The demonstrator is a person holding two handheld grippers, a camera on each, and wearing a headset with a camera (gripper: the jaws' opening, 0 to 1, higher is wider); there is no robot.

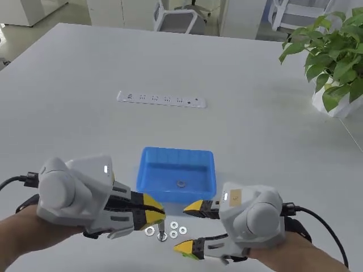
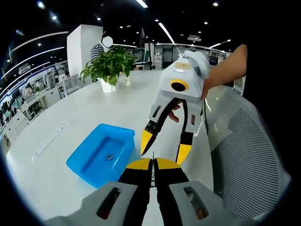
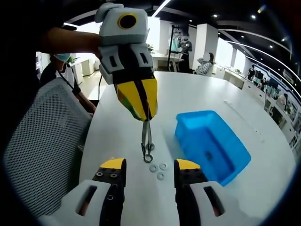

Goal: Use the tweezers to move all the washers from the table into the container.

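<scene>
Washers point(image 1: 183, 230) lie in a small cluster on the white table point(image 1: 68, 68), near me, between my two tongs. My left tongs point(image 1: 160, 212) are clamped on the tweezers point(image 3: 146, 134). The tweezers point down with their tips at one washer point(image 3: 148, 158) on the cluster's left. My right tongs point(image 1: 190, 226) are spread apart, opening toward the cluster. Just beyond, the blue container point(image 1: 148, 170) holds a single washer point(image 1: 181, 183). Farther off lies a power strip point(image 1: 161, 100), with a plant point(image 1: 334, 51) at far right.
</scene>
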